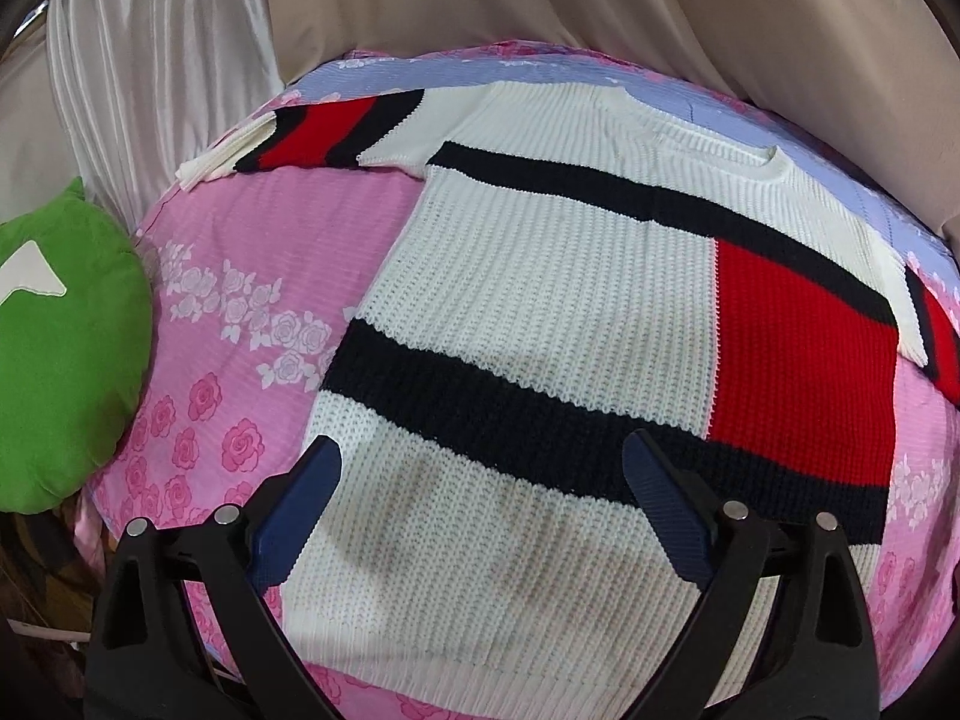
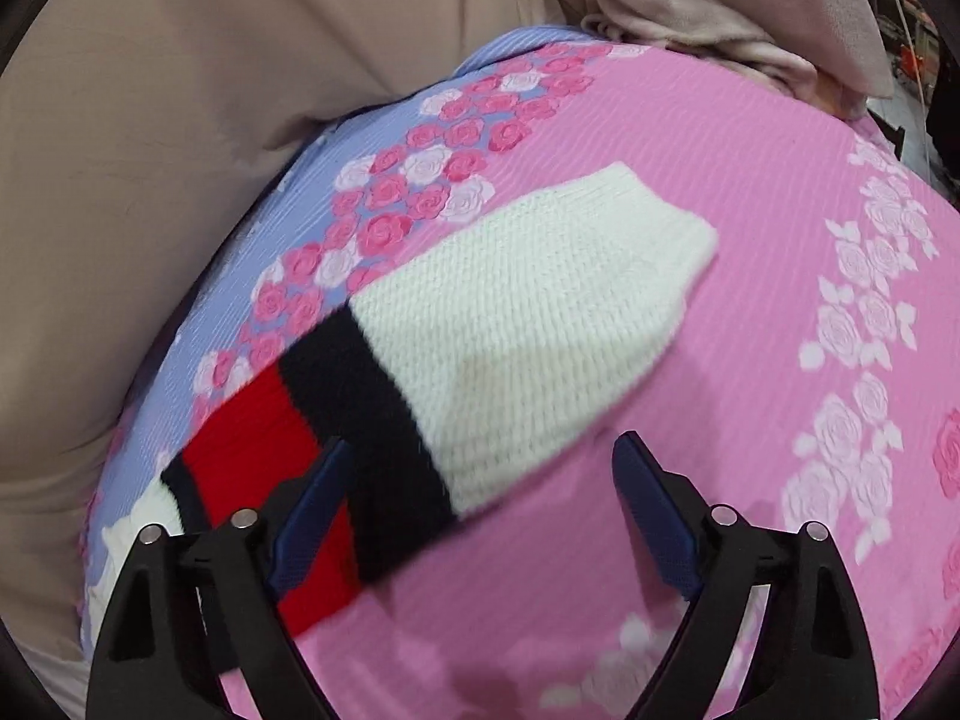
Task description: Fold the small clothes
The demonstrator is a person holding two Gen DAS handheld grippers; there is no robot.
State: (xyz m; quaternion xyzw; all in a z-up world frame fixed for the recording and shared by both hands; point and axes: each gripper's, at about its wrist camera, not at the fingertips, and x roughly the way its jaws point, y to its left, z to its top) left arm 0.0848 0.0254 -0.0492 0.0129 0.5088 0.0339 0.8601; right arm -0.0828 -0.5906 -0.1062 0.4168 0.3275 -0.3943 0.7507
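both tools gape wide: left tool [image 1: 483, 468] over sweater [image 1: 540, 276] hem, right tool [image 2: 480, 468] over sleeve [image 2: 510, 324].

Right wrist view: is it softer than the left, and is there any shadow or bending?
Right wrist view: the striped knit sleeve looks smeared, so yes, softer. Left wrist view: crisp stitches, a grey shadow on the white, black and red knit sweater near its hem. Both views: fisheye bulges the pink floral sheet.

My right gripper [image 2: 480, 516]: jaws spread wide, nothing between them. Below: sweater sleeve [image 2: 480, 336], white cuff, black and red bands, flat on pink rose-print bedspread [image 2: 750, 192]. Beige fabric [image 2: 150, 150] behind.
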